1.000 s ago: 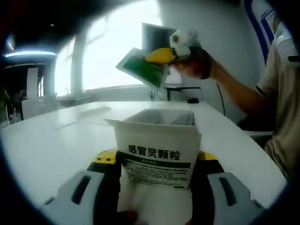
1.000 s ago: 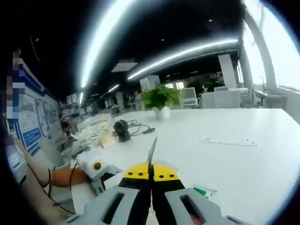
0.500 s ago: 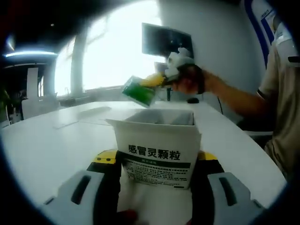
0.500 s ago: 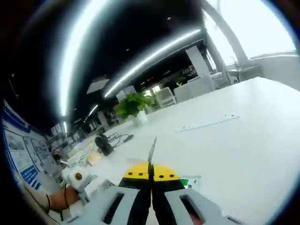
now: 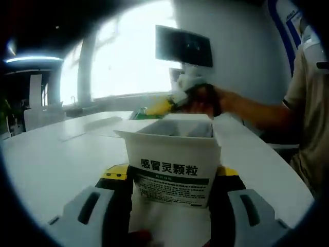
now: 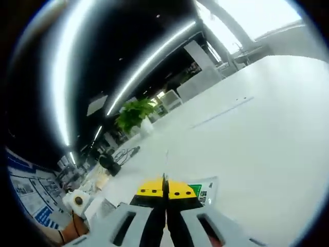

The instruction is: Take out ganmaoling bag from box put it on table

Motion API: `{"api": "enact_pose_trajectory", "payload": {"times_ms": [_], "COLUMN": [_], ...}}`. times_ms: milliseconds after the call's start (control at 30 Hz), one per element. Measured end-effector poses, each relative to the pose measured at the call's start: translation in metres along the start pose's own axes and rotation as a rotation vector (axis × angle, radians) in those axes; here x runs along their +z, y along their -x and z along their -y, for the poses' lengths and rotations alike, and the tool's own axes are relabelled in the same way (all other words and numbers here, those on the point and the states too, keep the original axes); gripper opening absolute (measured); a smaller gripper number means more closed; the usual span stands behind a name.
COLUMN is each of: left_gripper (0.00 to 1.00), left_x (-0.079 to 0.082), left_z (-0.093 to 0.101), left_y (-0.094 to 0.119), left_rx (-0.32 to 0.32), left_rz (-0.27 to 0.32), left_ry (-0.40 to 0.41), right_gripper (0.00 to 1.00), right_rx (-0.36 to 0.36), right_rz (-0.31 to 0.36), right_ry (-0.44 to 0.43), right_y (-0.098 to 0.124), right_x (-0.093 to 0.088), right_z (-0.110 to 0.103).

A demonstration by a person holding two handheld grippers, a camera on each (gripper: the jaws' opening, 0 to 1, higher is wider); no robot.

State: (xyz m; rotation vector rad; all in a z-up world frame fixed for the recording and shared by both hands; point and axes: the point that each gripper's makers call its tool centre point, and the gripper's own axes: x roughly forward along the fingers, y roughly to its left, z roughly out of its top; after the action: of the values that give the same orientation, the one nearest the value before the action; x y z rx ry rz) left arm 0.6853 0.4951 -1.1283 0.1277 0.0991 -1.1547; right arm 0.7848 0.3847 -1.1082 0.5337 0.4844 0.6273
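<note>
The white worktop [image 6: 267,128] carries a potted plant [image 6: 134,116] toward its far edge, and cables with a dark round object [image 6: 109,163] near one side. A flat green-and-white bag [image 6: 201,189] lies on its near part.

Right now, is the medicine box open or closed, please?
Open: the box stands upright between the left gripper's jaws, top flaps apart, interior visible.
</note>
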Motion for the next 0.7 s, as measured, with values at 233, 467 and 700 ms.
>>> {"api": "enact_pose_trajectory", "payload": {"times_ms": [233,467,700], "left_gripper": [0.51,0.51,0.51], "left_x": [0.0,0.0,0.0], "left_z": [-0.001,0.0,0.001], "left_y": [0.0,0.0,0.0], "left_rx": [-0.001,-0.002,-0.002], "left_rz": [0.0,-0.001,-0.001], "left_ry": [0.0,0.0,0.0], "right_gripper": [0.0,0.0,0.03], "right_rx": [-0.047,-0.125,-0.211], "right_rz": [-0.021,-0.037,-0.05], "right_ry": [-0.025,0.048,0.294], "right_y": [-0.005,-0.002,-0.005], "right_x": [-0.011,-0.023,-0.017], "right_z": [0.014,0.021,0.04]}}
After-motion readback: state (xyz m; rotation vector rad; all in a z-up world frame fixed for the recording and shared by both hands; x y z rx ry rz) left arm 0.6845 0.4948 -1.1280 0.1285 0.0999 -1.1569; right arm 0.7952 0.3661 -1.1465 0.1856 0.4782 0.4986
